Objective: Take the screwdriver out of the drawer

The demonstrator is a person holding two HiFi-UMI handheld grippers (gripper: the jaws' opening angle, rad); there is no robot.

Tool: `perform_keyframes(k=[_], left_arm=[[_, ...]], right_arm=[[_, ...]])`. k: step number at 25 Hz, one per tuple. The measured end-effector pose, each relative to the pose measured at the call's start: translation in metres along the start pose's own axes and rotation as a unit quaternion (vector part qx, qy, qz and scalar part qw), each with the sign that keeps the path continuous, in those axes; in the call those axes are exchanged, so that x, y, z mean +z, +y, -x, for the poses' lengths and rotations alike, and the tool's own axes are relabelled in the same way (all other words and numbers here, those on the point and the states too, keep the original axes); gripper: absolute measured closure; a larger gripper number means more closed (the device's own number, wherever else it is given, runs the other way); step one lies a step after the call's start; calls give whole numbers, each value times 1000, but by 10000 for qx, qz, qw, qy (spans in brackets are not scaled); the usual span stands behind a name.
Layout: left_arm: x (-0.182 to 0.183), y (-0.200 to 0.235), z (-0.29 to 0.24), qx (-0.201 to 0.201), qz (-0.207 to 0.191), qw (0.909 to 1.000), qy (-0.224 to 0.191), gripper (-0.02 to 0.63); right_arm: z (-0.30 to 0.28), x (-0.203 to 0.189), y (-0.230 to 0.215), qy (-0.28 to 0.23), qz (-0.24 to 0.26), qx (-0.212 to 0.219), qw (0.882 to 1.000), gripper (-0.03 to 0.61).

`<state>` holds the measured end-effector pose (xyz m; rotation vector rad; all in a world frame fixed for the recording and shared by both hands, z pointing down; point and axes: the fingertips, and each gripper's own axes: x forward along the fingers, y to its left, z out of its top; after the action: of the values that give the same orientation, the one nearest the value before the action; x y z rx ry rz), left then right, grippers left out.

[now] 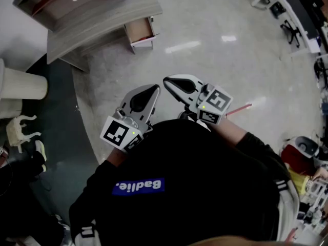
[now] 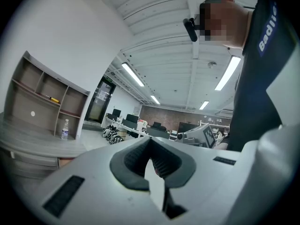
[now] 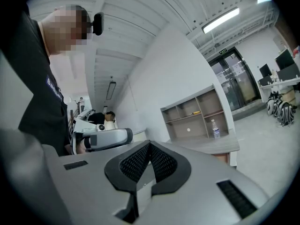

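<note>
Both grippers were held close to the person's shirt, side by side and level, with their tips near each other. The left gripper had its jaws pressed together with nothing between them, as its own view showed. The right gripper was likewise closed and empty.

The drawer stood pulled out of the desk, well apart from both grippers, with bare floor between. In the head view it lay above the tips and slightly left. Its inside showed brown, but it was too small to tell what lay in it, so the screwdriver could not be made out there. Only an edge of the drawer showed past the jaws in the right gripper view.

A shelf unit sat on the desk top, and a bottle stood beside it. A small yellow tool lay on an upper shelf, also visible in the right gripper view. I could not tell whether that was the screwdriver. It too was far from both grippers, beyond the drawer.
</note>
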<state>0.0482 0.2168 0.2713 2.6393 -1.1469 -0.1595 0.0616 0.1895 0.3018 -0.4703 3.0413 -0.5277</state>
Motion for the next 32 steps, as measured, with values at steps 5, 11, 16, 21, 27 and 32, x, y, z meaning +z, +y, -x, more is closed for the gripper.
perform_keyframes(k=[5,11,16,21,27,32], left_arm=[[2,10,8,-45,50,10000,-6,612],[6,22,25,-182,177,9997,-48,612],[11,33,44,-313,179,9993,-56,612],[11,48,66,-365,215,9991,-33,612],[13,57,77,-399,113,9991,-40,612],[15,69,69,-297,179,9994,-82,612]], right_arm=[[-11,2,-1,-49,-38,-73,10000,551],[-28,-1,5,-91,-158,-259,9995,551],[-44,-3,12,-75,-105,-465,9988,551],[-61,-5,22,-124,-120,-628,9979,551],[-66,-9,22,-56,10,-801,9968,551],[-75,-2,9,-194,-287,-780,9964,551]])
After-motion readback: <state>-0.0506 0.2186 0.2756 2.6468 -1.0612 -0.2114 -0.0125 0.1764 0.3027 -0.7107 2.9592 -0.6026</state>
